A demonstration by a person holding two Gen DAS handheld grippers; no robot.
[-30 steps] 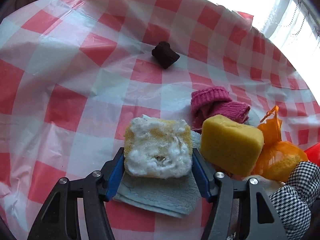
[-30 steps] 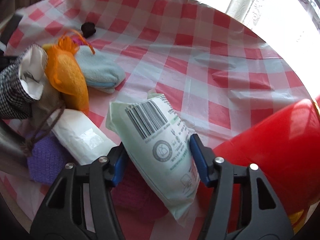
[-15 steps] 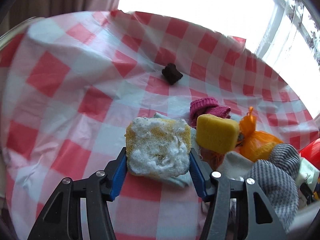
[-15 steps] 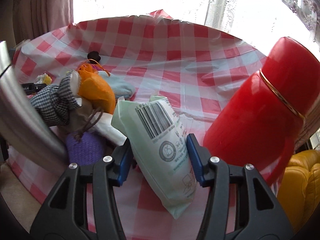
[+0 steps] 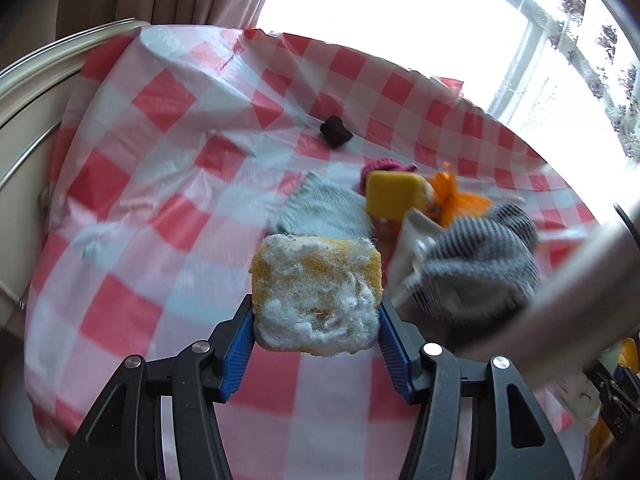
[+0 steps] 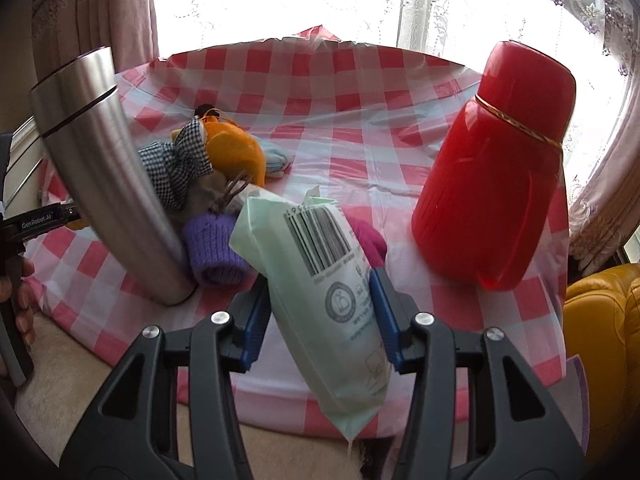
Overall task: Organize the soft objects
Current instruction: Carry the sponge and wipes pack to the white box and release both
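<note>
Left wrist: left gripper (image 5: 316, 330) clamped on sponge (image 5: 317, 295) by its sides, held above checked cloth (image 5: 132, 184). Soft, light, springy; best pinched mid-body. Free cloth to the left; pile of sock (image 5: 326, 210), yellow block (image 5: 394, 195) and checked pouch (image 5: 484, 252) crowding the right. Right wrist: right gripper (image 6: 320, 314), jaws closing, pressing tissue pack (image 6: 328, 292) across its middle, off the near table edge. Light, squashy, slick wrapper; likely to slide if gripped loosely. Steel flask (image 6: 108, 184) left and red flask (image 6: 492, 184) right, open cloth between.
</note>
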